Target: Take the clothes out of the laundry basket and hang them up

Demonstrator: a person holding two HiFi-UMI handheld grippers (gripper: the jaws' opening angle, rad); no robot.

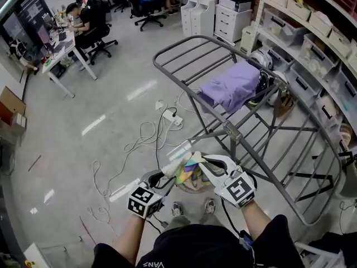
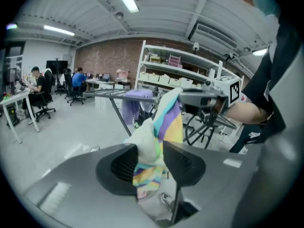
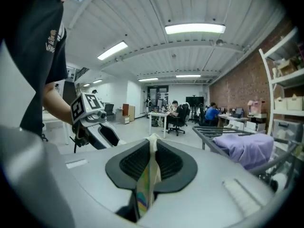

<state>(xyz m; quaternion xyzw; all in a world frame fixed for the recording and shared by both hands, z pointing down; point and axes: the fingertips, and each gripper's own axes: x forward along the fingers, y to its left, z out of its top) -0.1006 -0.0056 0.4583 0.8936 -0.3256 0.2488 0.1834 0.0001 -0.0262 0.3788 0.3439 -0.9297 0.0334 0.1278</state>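
A striped pastel cloth (image 1: 187, 171) hangs between my two grippers in front of the grey drying rack (image 1: 254, 155). My right gripper (image 1: 205, 163) is shut on a thin fold of the cloth (image 3: 147, 175), which runs up between its pads. My left gripper (image 1: 166, 178) has its jaws apart, and a bunched part of the cloth (image 2: 156, 127) lies loosely in the gap. A purple garment (image 1: 231, 85) is draped over the rack's upper bars. Just below the cloth shows a round basket rim (image 1: 195, 189), mostly hidden.
Cables (image 1: 142, 144) and a power strip (image 1: 174, 119) lie on the floor left of the rack. Shelves with boxes (image 1: 312, 43) line the right side. White drawer cabinets (image 1: 234, 15) stand at the back, and people sit at desks (image 1: 83, 27) far left.
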